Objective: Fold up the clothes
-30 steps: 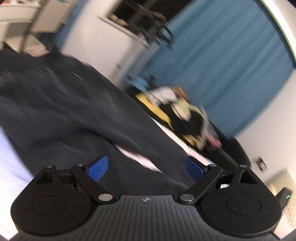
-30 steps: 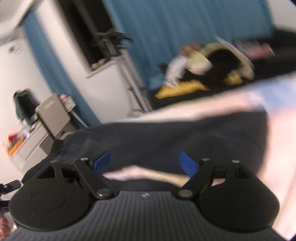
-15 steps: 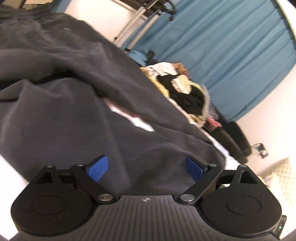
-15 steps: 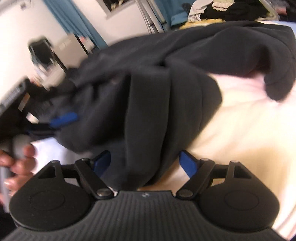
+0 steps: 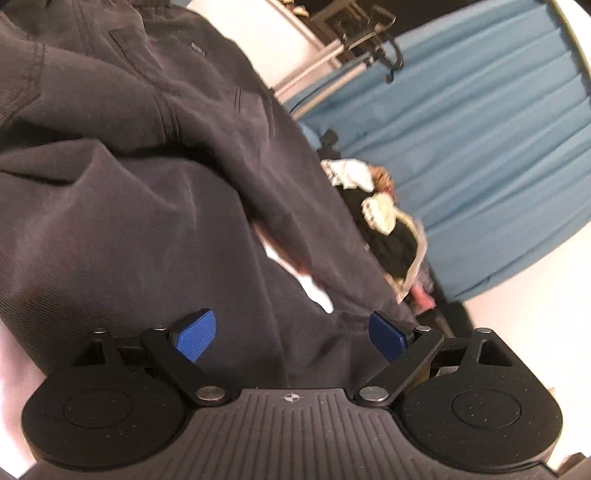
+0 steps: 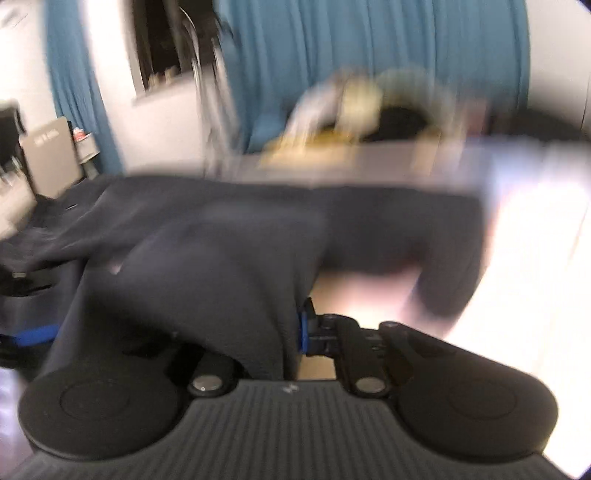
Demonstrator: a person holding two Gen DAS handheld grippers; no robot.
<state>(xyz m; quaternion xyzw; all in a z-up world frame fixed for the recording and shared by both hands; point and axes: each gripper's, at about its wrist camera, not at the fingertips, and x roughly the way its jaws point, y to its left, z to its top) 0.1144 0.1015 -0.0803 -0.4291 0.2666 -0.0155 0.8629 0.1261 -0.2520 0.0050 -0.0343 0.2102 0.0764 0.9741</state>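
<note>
**Right has an edge of the trousers, left not on cloth yet**

Right gripper (image 6: 295, 328): jaws have just been closing and are now pinched narrow on a fold of the dark charcoal cotton trousers (image 6: 229, 251). One blue pad (image 6: 303, 330) shows at the cloth edge; the other is buried under fabric. The view is blurred, so I can't tell how many layers are in the bite.

Left gripper (image 5: 291, 332): jaws wide, nothing pinched. Its blue pads (image 5: 195, 334) straddle the trousers' near edge, with cloth lying between and ahead of them. Through a gap in the fabric, just ahead of the jaws, the pale bed sheet (image 5: 314, 291) shows.

Doing this step well, my read:
- Confirm the right grip holds the whole hem, not just the top layer; otherwise the leg will open when lifted.
- Slide left forward under the edge in front of it and close on a matching point, so both grips sit on the same hem line.
- Lift both together, level, keep light tension between them, and carry the edge over towards the waistband (image 5: 110, 33) far ahead of the left jaws.
- The cloth is limp and heavy, so move slowly to avoid dragging the lower layer.

Beyond the trousers, a heap of mixed yellow, white and black laundry (image 5: 384, 221) sits in front of the blue curtain (image 5: 480, 147), clear of the work.
</note>
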